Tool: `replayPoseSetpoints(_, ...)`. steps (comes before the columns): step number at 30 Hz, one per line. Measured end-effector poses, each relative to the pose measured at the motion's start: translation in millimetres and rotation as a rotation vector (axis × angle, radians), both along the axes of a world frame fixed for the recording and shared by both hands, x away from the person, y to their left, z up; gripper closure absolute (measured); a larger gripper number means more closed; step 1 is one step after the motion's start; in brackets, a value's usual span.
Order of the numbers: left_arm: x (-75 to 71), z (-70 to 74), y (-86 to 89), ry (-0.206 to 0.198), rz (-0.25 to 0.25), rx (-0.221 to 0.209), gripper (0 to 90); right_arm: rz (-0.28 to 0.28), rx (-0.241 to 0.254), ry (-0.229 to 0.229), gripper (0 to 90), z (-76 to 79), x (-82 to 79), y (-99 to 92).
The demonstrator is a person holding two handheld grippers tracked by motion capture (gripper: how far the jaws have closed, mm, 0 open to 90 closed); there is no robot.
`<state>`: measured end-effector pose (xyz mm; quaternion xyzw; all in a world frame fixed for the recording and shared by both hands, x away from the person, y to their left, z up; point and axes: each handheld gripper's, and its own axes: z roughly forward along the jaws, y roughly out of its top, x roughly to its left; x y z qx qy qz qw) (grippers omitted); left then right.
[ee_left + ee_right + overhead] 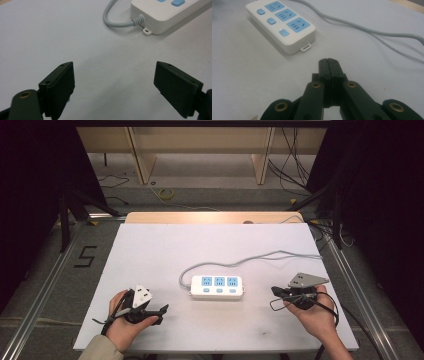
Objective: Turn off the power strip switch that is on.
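A white power strip with three blue sockets and blue switches lies in the middle of the white table; its grey cable loops left, then runs off to the right. My left gripper rests on the table at the lower left, jaws open and empty, pointing toward the strip's cable end. My right gripper sits at the lower right, jaws shut with nothing between them. The strip's free end lies a short way ahead of the shut right gripper.
The cable crosses the table behind the right gripper's tips. A black loose cable trails from the right gripper. Wooden furniture legs and floor cables lie beyond the table's far edge.
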<state>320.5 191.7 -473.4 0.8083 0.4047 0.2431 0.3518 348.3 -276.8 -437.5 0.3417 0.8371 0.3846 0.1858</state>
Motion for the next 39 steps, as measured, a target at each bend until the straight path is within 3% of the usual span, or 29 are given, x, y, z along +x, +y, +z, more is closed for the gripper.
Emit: replayPoseSetpoints(39,0.3,-0.9,-2.6,0.006,-0.012,0.001,16.8,0.044,-0.034,0.048,90.0,8.3,16.9,37.4)
